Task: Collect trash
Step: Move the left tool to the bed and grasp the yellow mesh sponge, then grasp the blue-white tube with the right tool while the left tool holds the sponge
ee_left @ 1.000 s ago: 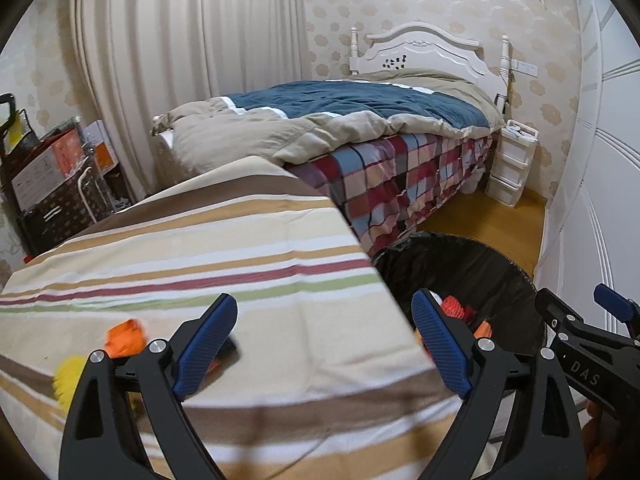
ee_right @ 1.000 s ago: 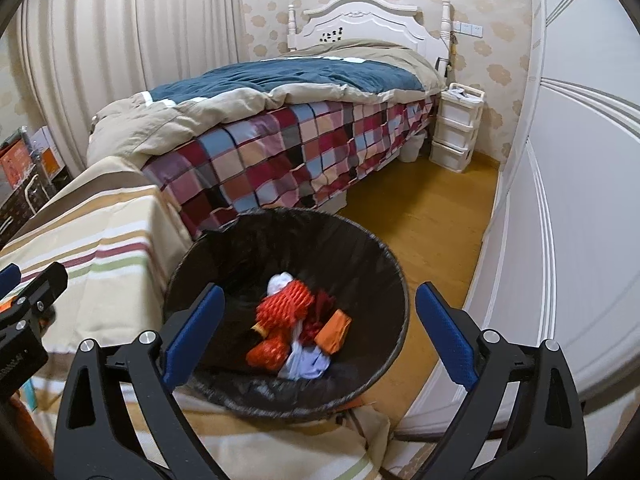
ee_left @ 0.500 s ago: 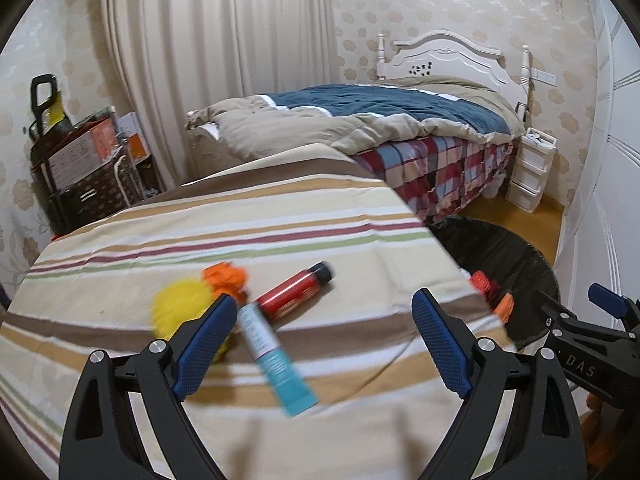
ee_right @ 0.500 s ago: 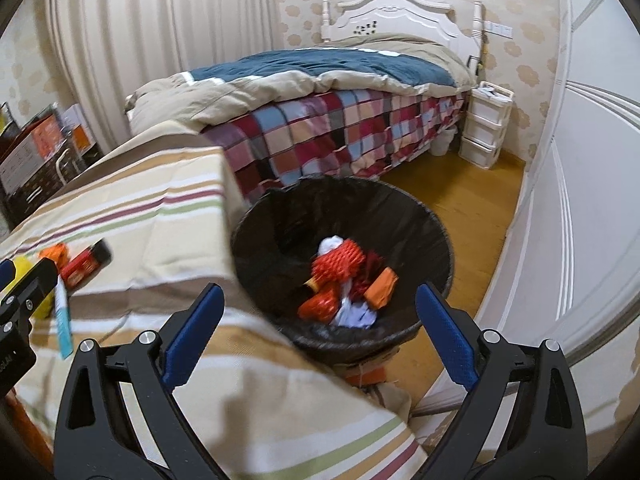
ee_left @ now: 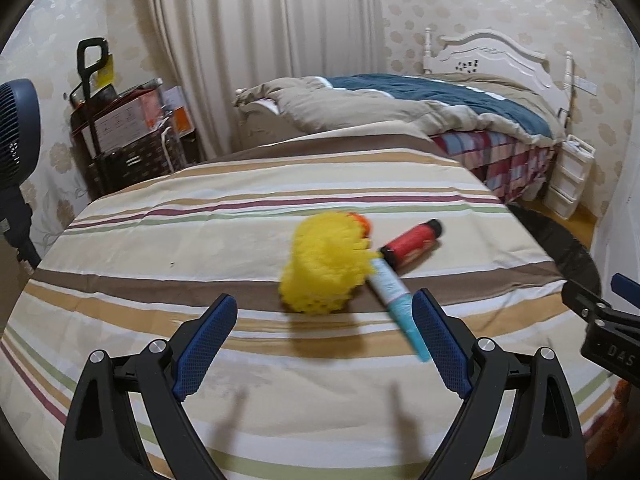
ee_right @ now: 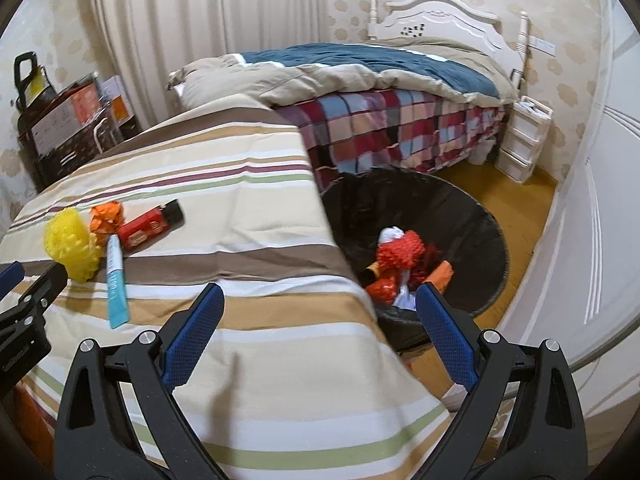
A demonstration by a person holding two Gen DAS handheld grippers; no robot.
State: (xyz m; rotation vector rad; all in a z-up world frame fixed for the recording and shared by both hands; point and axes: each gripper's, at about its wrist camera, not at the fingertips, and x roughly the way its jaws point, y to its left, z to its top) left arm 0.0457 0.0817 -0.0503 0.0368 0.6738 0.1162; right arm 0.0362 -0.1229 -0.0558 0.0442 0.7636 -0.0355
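Note:
On the striped tablecloth (ee_left: pixel 160 264) lie a yellow foam net (ee_left: pixel 324 264), an orange crumpled piece (ee_left: pixel 360 222) behind it, a red tube with a black cap (ee_left: pixel 412 246) and a white-and-teal tube (ee_left: pixel 396 300). My left gripper (ee_left: pixel 324 344) is open and empty, just short of the yellow net. My right gripper (ee_right: pixel 316 340) is open and empty over the table's right edge. The black-lined trash bin (ee_right: pixel 472 216) stands on the floor to the right and holds red, orange and white trash (ee_right: pixel 400 264). The same table items show in the right wrist view: net (ee_right: pixel 70 244), red tube (ee_right: pixel 150 226), teal tube (ee_right: pixel 116 280).
A bed (ee_right: pixel 380 80) with a plaid cover stands behind the table. A white drawer unit (ee_right: pixel 522 144) is by the bed. A dark cart with boxes (ee_left: pixel 128 136) and a blue fan (ee_left: pixel 16 136) stand at the left. White wardrobe doors (ee_right: pixel 592 200) are at the right.
Both grippers have swung left, from over the bin toward the table. The yellow net and tubes now sit in front of my left gripper. Both stay open.

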